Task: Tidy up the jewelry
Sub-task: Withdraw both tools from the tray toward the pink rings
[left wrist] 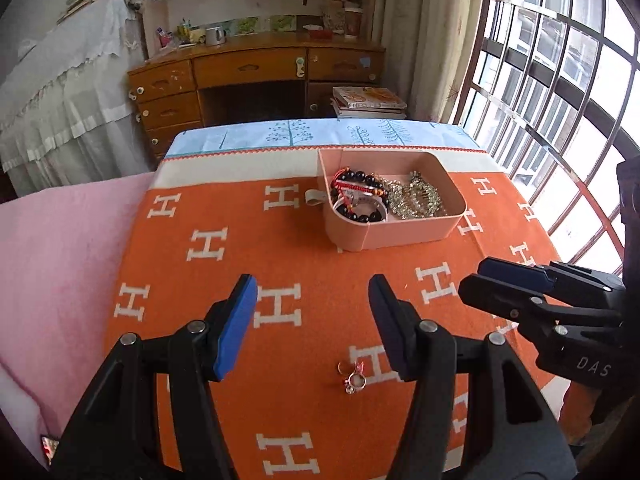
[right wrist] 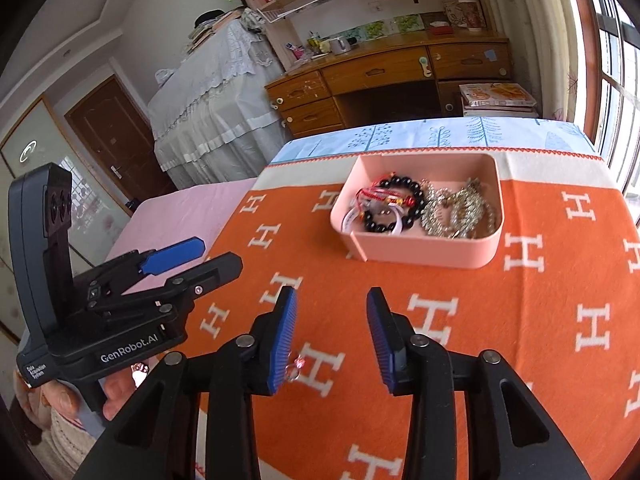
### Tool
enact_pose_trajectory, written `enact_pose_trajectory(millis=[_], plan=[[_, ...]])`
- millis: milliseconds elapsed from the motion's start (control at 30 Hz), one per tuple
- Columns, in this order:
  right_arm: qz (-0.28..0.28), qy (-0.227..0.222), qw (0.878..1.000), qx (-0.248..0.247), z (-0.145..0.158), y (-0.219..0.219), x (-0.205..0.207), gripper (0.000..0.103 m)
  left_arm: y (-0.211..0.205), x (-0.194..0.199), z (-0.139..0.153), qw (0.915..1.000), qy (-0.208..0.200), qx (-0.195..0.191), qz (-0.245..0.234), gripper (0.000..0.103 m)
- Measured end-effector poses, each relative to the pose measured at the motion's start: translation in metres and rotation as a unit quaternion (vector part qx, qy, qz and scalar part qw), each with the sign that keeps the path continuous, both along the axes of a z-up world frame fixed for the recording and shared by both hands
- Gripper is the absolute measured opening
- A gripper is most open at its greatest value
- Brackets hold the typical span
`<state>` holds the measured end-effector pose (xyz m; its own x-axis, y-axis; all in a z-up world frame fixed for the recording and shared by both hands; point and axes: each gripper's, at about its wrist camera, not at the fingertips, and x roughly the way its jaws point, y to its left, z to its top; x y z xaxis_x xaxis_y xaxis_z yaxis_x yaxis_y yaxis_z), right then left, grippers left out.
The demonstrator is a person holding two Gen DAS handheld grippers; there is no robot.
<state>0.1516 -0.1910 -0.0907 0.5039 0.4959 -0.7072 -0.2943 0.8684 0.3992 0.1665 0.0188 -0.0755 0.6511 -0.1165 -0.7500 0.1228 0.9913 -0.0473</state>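
A pink box stands on the orange blanket and holds a black bead bracelet, a red cord bracelet and gold chains. It also shows in the right wrist view. Small rings lie on the blanket between the fingers of my open left gripper, below its tips. In the right wrist view the rings peek out beside the left finger of my open right gripper. Both grippers are empty and hover near the front.
The blanket covers a table with a blue and white cloth at the far edge. A pink cover lies to the left. A wooden desk stands behind. A barred window is on the right.
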Motion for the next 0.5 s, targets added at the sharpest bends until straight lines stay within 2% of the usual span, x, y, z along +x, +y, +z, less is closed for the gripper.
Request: enact_pose_trajectory(millis=[200, 333, 500], plan=[[0.029, -0.016, 0.999, -0.032, -0.012, 0.026, -0.031, 0.038, 0.022, -0.035, -0.034, 0.9990, 0.010, 0.004, 0.043, 0.055], [0.052, -0.020, 0.997, -0.061, -0.025, 0.045, -0.045, 0.038, 0.032, -0.048, -0.050, 0.9985, 0.019, -0.003, 0.051, 0.055], [0.073, -0.015, 0.995, -0.071, -0.037, 0.060, -0.049, 0.038, 0.040, -0.060, -0.065, 0.9981, 0.027, -0.011, 0.054, 0.055]])
